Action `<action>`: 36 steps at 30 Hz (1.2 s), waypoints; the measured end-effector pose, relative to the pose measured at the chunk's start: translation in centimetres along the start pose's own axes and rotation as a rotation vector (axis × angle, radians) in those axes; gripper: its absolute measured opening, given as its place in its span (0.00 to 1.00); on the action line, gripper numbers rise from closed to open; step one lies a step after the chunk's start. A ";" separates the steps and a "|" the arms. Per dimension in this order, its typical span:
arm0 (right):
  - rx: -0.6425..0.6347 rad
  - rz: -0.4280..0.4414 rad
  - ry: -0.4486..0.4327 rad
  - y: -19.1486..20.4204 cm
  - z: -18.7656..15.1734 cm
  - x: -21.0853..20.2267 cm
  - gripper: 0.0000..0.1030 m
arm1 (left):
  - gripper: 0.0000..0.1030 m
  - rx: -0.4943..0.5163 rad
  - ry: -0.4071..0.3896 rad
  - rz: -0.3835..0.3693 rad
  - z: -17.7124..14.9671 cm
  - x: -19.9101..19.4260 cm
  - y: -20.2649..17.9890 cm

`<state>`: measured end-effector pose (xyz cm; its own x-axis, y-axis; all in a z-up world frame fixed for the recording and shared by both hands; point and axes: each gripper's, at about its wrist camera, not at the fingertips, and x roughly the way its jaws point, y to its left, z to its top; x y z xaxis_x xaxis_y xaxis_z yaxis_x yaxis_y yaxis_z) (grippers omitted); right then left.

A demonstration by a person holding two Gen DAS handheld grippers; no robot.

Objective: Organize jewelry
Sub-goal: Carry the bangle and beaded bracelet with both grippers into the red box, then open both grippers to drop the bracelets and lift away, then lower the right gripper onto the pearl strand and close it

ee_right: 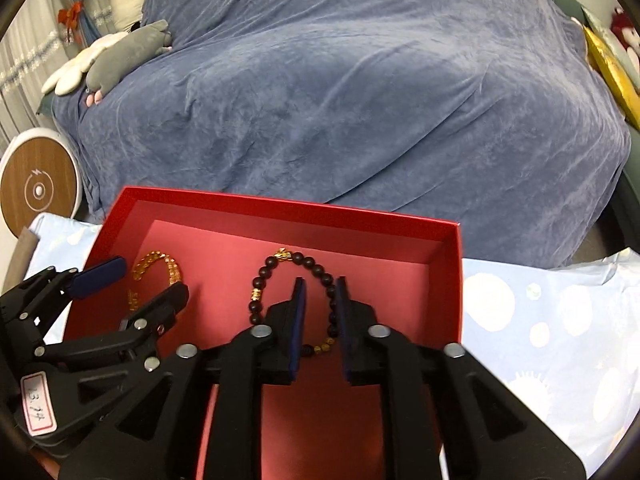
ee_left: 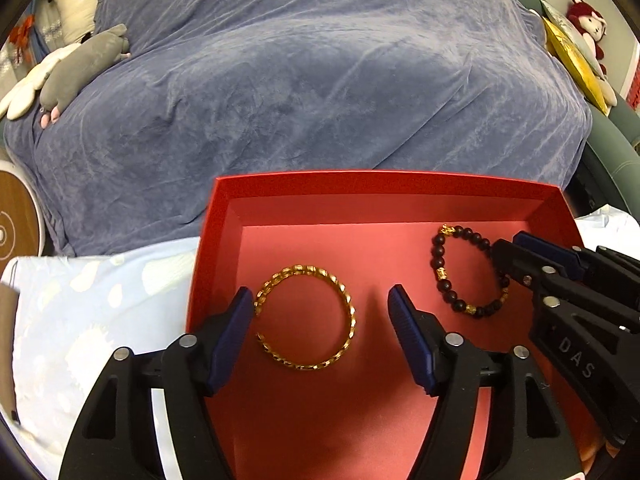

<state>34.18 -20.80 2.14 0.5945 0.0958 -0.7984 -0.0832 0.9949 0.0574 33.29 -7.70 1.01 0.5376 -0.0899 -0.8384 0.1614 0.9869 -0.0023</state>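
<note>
A red box (ee_left: 384,178) lies open on a pale blue patterned cloth. On its floor at the left rests a gold chain bracelet (ee_left: 308,316), flat between the blue pads of my left gripper (ee_left: 322,300), which stands open; the left pad is right by the chain's edge without pinching it. To the right lies a dark bead bracelet (ee_left: 468,272) with gold charms. In the right wrist view, the right side of this bead bracelet (ee_right: 276,264) runs through the narrow gap of my right gripper (ee_right: 320,286), whose pads do not press on it. The left gripper (ee_right: 136,284) shows over the gold bracelet (ee_right: 160,266).
Behind the red box (ee_right: 280,204) rises a bed under a blue-grey velvet blanket (ee_left: 320,80). Plush toys (ee_left: 80,68) lie at its far left, a gold cushion (ee_left: 572,60) at its right. A round wooden-topped disc (ee_right: 38,188) stands at the left.
</note>
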 end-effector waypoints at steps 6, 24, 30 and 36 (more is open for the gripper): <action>0.002 0.011 -0.032 -0.4 -0.6 -1.1 0.34 | 0.68 -0.005 -0.021 0.021 -0.5 -0.6 -0.4; 0.089 0.108 -0.161 -0.6 -14.3 -20.4 0.61 | 0.79 -0.054 -0.206 0.095 -10.0 -17.0 2.2; 0.111 0.137 -0.153 0.4 -20.1 -23.3 0.62 | 0.82 -0.095 -0.158 0.082 -17.8 -20.1 3.6; 0.099 0.136 -0.102 1.8 -24.3 -22.6 0.62 | 0.82 -0.125 -0.140 0.090 -23.3 -20.3 5.0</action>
<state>1.15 -21.97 5.73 0.6618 0.2269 -0.7145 -0.0917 0.9704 0.2233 3.91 2.13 5.30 0.6560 -0.0101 -0.7547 0.0086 0.9999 -0.0058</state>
